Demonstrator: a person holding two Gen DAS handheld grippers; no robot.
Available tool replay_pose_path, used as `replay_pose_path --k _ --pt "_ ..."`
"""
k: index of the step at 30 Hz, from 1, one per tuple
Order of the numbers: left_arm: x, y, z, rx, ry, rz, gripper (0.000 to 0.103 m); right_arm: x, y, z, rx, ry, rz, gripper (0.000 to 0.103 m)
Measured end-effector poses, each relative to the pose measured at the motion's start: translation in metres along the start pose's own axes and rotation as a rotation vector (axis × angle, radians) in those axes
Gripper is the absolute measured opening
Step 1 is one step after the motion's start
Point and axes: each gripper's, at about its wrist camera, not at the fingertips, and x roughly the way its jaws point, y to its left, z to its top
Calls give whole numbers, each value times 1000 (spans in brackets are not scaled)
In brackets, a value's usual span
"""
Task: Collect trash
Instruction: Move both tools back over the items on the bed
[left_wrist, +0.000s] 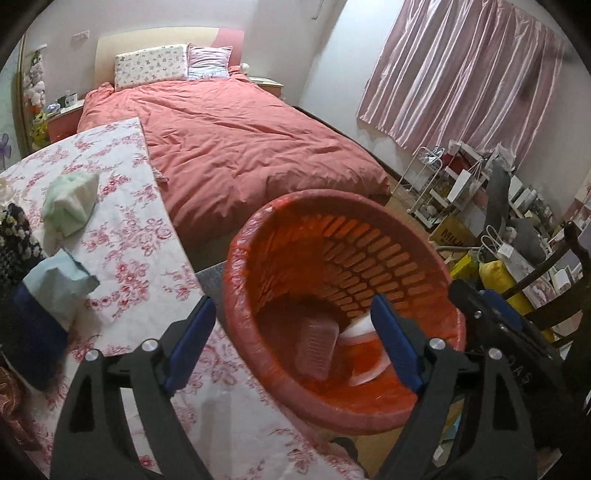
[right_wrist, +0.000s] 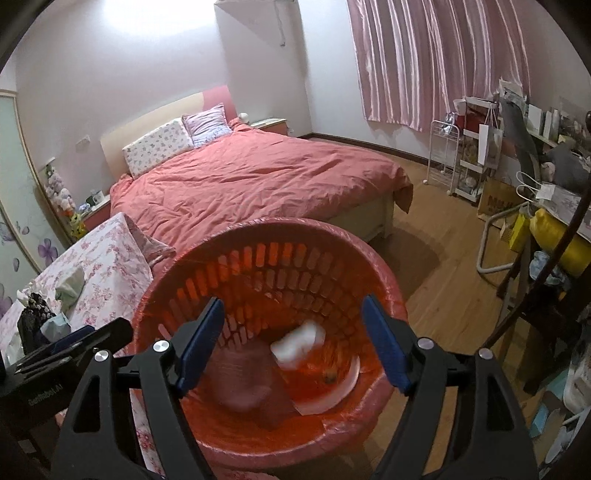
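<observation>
Gaping tools (right_wrist: 291, 343) over round slatted red bin (right_wrist: 229, 243).

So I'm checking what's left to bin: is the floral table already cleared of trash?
No, the left wrist view shows a crumpled green wad and a pale blue wad lying on the floral table.

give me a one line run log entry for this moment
left gripper: open, empty | right gripper: open, empty | red bin: holds white scrap, clear tray | table: crumpled paper left

Left gripper (left_wrist: 295, 339) angled downward, jaws wide apart and empty, right gripper (right_wrist: 293, 341) likewise
</observation>
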Motion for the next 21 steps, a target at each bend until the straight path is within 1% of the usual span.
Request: replay_pose_path --k 5,12,16,19,21 --pt "-13 10 -5 8 -9 52 86 -9 9 -2 -36 -12 -20 76" --pt "-59 39 -18 -11 -56 132 88 -34 40 -13 -94 -31 29 76" --pt "-97 61 -31 -13 -109 230 92 -49 71 -24 -149 -34 80 76" --pt "-122 87 -39 -51 -130 288 95 -58 90 -33 -192 -39 112 76" --pt "-140 108 -47 -81 -149 342 96 -64 108 -40 -229 -34 156 76"
